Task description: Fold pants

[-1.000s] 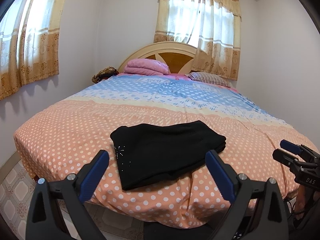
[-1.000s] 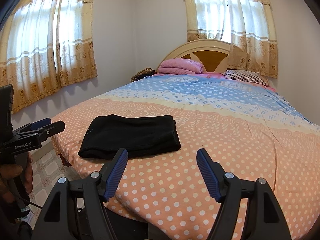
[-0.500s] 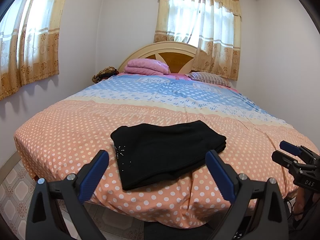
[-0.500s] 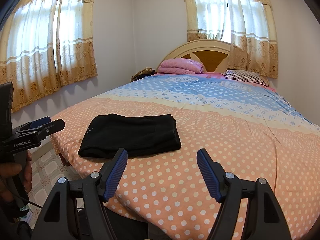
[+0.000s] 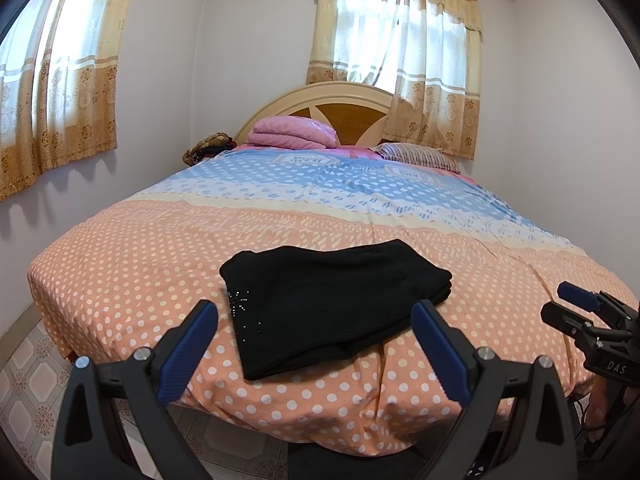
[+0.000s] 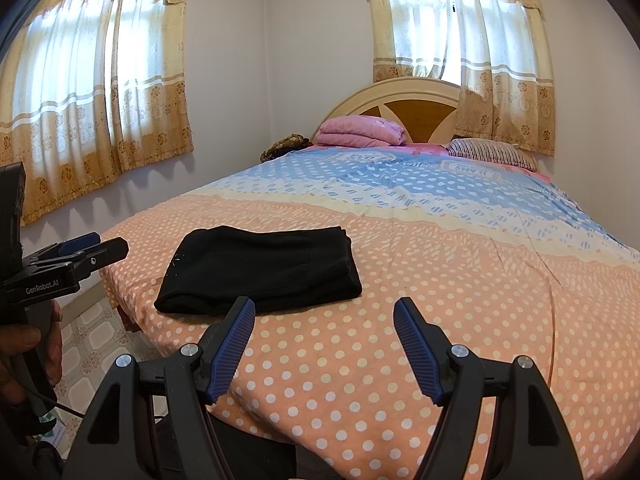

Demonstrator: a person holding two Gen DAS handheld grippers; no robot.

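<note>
Black pants lie folded into a thick rectangle near the foot of the bed, a small sparkly pattern on the left part. My left gripper hovers in front of them, open and empty, short of the bed's edge. In the right wrist view the pants sit to the left of my right gripper, which is open and empty over the dotted orange cover. Each gripper shows at the side of the other's view: the right gripper, the left gripper with a hand on its handle.
A folded pink blanket and a striped pillow lie at the headboard. A brown bundle sits at the far left corner. Curtained windows stand behind and left. Tiled floor lies below the bed's foot.
</note>
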